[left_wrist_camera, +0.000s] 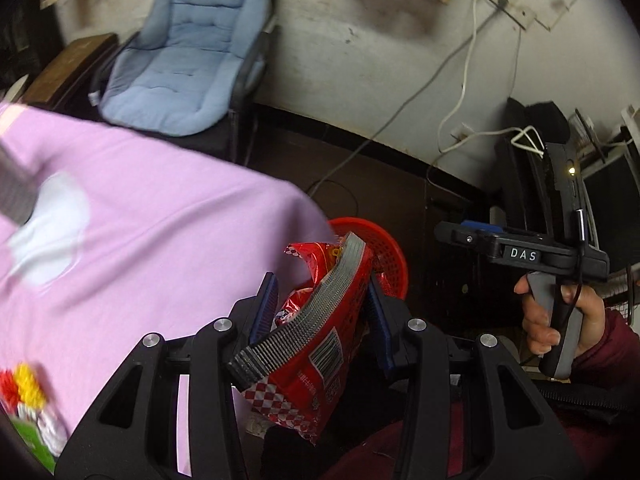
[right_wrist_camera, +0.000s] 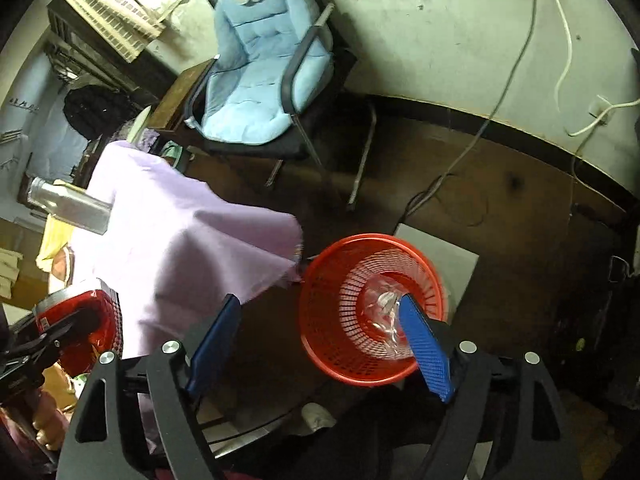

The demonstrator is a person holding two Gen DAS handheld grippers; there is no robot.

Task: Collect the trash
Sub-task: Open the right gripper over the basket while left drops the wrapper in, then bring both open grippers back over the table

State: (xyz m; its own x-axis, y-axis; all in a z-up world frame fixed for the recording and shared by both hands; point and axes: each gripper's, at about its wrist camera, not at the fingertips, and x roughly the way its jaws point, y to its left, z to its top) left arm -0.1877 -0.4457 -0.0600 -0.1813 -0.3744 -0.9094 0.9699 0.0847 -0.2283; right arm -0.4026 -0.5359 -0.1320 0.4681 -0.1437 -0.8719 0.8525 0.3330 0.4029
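Red snack bag (left_wrist_camera: 320, 344) sits clamped in our left gripper (left_wrist_camera: 322, 308), beside the pink-covered surface (left_wrist_camera: 152, 216) and above the red basket (right_wrist_camera: 320, 344) on the floor. Our right gripper (right_wrist_camera: 320, 328) is wide apart, holding nothing, over this basket.

One red mesh basket (right_wrist_camera: 340, 312) stands on the floor just beside the corner of the one pink-covered table (left_wrist_camera: 140, 208), with one piece of clear crumpled plastic (right_wrist_camera: 382, 308) inside it. One red snack wrapper (left_wrist_camera: 320, 344) is above the table's edge, near the basket. One silver bottle (right_wrist_camera: 70, 210) shows at the table's far side, and one blue-cushioned chair (right_wrist_camera: 256, 76) stands beyond the table.
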